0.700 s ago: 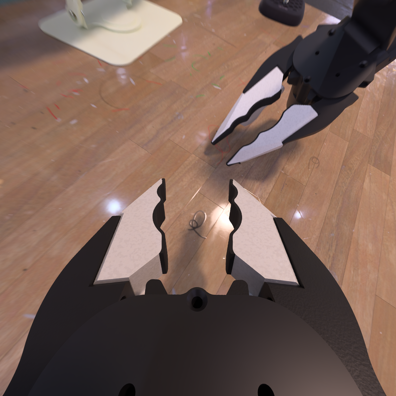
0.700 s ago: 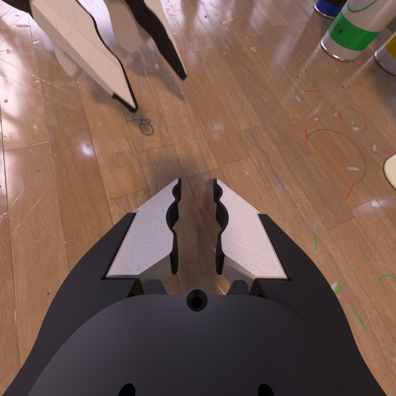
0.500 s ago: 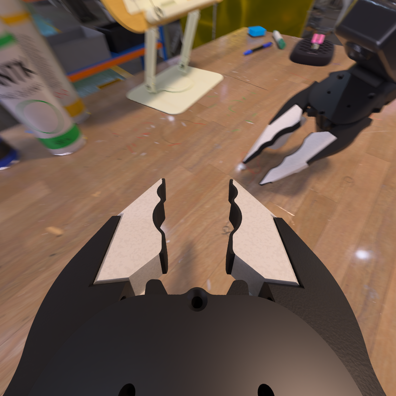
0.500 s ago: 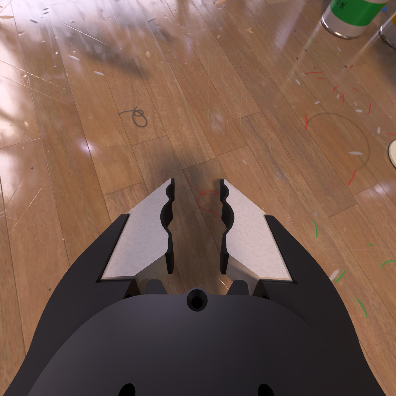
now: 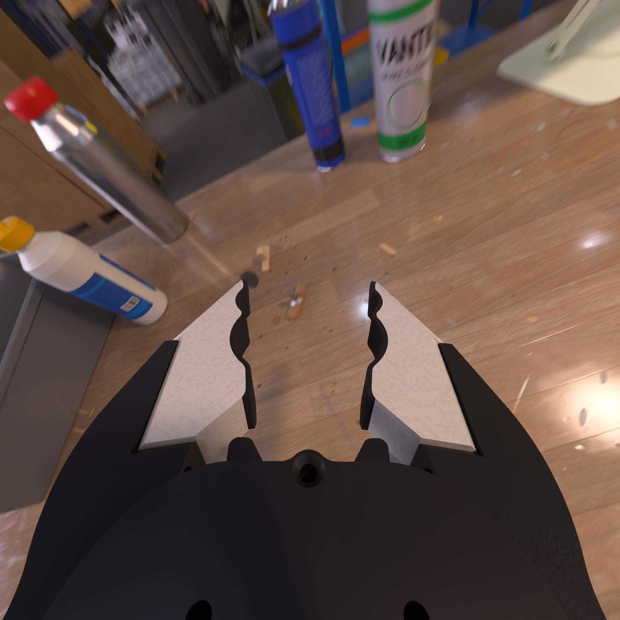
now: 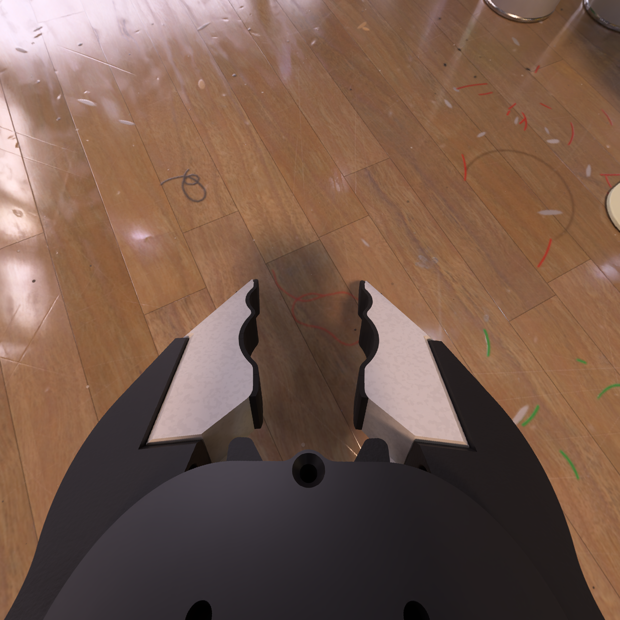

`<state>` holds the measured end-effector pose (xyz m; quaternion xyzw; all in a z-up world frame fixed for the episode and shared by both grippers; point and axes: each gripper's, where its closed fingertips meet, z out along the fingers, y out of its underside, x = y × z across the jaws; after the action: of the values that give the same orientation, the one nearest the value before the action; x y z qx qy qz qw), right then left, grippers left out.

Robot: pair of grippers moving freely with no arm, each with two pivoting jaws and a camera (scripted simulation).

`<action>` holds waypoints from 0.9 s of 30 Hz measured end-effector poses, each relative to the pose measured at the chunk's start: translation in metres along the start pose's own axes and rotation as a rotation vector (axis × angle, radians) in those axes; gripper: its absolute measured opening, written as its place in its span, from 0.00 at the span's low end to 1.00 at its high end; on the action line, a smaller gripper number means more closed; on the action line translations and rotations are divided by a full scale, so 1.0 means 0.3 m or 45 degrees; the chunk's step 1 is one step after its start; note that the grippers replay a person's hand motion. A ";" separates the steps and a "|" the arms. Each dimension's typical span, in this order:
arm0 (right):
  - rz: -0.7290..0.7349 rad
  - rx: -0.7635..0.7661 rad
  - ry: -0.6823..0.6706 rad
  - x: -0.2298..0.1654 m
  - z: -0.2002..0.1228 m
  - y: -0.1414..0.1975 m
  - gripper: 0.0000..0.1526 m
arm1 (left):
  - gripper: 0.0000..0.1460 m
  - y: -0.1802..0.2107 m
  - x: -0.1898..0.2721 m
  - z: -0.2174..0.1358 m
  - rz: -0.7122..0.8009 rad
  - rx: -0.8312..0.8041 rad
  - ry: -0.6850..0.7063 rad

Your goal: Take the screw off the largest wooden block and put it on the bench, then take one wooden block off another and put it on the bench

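Left wrist view: scuffed plank bench (image 5: 469,268), spray cans (image 5: 401,84) at edge; both jaws apart, empty

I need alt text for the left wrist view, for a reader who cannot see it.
The open, empty left claw hovers over a wooden bench, pointing at a small wooden block with a screw on it. Behind stand a blue spray can, a white and green can, a silver can and a glue bottle.
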<state>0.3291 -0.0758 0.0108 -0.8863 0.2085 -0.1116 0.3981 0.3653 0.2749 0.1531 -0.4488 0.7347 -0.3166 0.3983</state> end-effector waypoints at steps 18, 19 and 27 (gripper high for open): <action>0.035 -0.008 -0.022 0.009 0.011 -0.005 0.41 | 0.29 0.231 -0.054 0.359 0.211 -0.845 0.525; 0.034 -0.008 -0.021 0.009 0.011 -0.005 0.41 | 0.27 0.251 -0.055 0.378 0.217 -0.883 0.519; 0.038 -0.008 -0.019 0.011 0.011 -0.005 0.41 | 0.11 0.323 -0.059 0.447 0.118 -0.948 0.478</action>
<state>0.3338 -0.0742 0.0098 -0.8852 0.2192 -0.0985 0.3983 0.4473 0.3151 0.0141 -0.4629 0.8783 -0.0874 0.0818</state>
